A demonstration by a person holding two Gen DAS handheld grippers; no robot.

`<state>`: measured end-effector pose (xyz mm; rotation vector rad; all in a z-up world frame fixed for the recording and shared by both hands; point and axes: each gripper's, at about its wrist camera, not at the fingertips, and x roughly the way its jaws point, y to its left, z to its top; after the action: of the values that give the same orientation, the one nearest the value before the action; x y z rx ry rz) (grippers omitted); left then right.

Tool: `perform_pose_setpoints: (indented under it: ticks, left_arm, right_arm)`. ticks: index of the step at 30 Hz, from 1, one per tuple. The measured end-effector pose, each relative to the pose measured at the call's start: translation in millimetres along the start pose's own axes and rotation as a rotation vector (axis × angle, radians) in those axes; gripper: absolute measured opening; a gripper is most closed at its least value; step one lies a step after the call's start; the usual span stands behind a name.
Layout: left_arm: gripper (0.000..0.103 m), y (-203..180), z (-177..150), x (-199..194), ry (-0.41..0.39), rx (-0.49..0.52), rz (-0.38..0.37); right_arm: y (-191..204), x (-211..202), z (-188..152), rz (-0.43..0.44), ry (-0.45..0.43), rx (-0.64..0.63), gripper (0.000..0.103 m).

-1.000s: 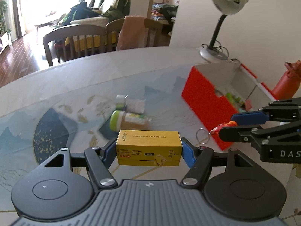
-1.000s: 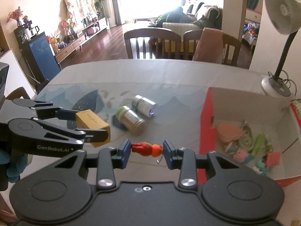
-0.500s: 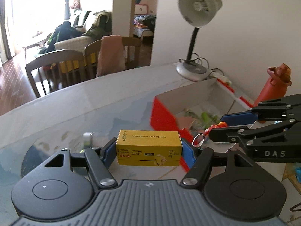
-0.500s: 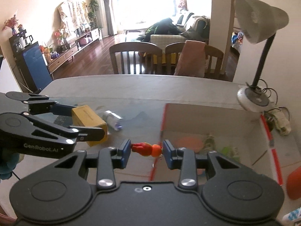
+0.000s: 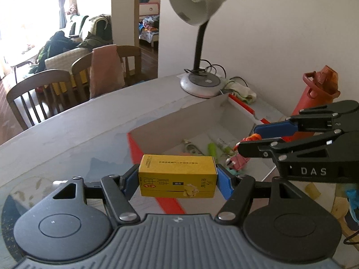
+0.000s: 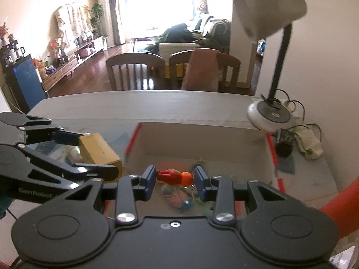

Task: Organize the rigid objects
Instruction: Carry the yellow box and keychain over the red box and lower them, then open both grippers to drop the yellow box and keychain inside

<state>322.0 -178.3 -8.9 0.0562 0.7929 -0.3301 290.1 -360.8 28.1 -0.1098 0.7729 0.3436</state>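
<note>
On a patterned tabletop beneath a lamp, the left gripper clamps a yellow carton and the right gripper a red toy, both at mid-frame over the part-filled box, neither yet dropped in.

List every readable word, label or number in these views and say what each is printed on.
"DAS": on the right gripper body, left wrist view.
"GenRobot": on the left gripper body, right wrist view; the letters after it are cut off.
Chinese characters and a barcode number: on the yellow box, upside down, too small to read reliably.
</note>
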Motion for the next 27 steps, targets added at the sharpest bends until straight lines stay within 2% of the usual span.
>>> perform_pose_setpoints:
  ticks: [14,27]
  left_arm:
    - [0.070,-43.7,17.9,76.9,0.094,0.015,0.003]
    - [0.070,-44.9,21.1,149.1,0.187,0.030,0.076]
  right_arm:
    - [-64.4,35.0,-12.9,-0.061,0.054,0.037,0.036]
    - [-96.5,82.3,-20.6,-0.071,0.124,0.079,0.036]
